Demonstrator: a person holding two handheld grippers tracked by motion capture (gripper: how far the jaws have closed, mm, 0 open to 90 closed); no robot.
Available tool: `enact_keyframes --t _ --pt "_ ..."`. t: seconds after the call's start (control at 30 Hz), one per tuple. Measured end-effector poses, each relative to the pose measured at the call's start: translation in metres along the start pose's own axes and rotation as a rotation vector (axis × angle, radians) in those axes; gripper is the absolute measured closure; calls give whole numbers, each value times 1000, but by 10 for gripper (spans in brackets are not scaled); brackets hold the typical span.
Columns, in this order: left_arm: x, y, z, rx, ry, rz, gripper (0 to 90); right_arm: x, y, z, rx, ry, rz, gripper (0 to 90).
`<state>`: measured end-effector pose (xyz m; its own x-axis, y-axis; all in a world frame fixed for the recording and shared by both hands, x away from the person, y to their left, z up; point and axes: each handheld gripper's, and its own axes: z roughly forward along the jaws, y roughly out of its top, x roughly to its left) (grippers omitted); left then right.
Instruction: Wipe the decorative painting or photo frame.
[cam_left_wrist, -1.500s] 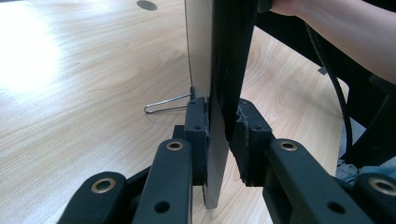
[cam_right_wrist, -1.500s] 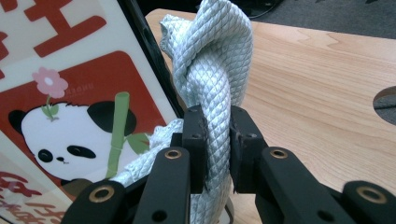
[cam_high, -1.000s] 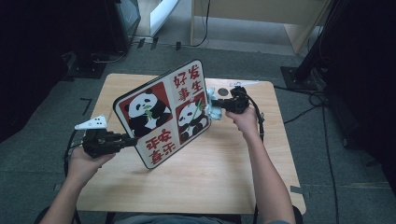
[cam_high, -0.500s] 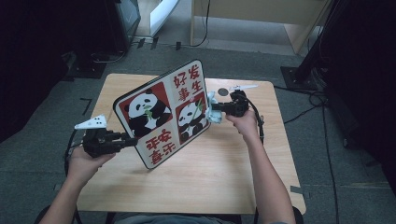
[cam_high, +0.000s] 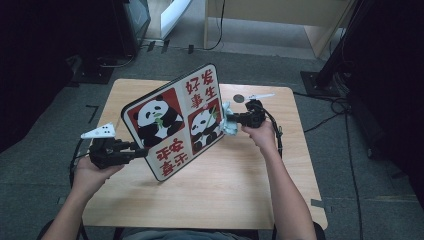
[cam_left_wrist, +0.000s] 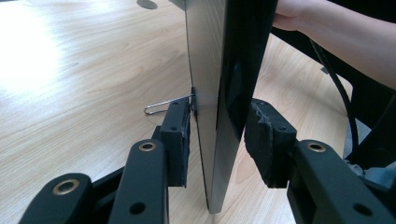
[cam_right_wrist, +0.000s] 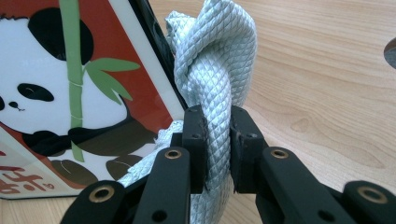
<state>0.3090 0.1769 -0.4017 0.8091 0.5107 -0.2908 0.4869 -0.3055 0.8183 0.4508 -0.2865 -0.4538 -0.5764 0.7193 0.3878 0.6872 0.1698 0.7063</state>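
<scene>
The frame (cam_high: 172, 122) stands tilted on the table (cam_high: 240, 190); the right gripper (cam_high: 235, 120) pinches a cloth (cam_right_wrist: 215, 70) against its right edge, while the left gripper (cam_left_wrist: 217, 135), jaws just opening, straddles its left edge, seemingly untouching.

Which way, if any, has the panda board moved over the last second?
No. The board has not moved: its top corner meets the table's far edge at the same spot as before.

Panda board (cam_high: 177, 122) tilted on table (cam_high: 235, 195), left gripper (cam_high: 142, 151) at its left edge, cloth (cam_high: 229, 123) at its right edge
</scene>
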Motion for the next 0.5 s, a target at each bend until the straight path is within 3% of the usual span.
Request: enact_keyframes --t 0.5 --pt "2 2 1 -1 -5 -6 606 -3 -12 6 29 -20 10 791"
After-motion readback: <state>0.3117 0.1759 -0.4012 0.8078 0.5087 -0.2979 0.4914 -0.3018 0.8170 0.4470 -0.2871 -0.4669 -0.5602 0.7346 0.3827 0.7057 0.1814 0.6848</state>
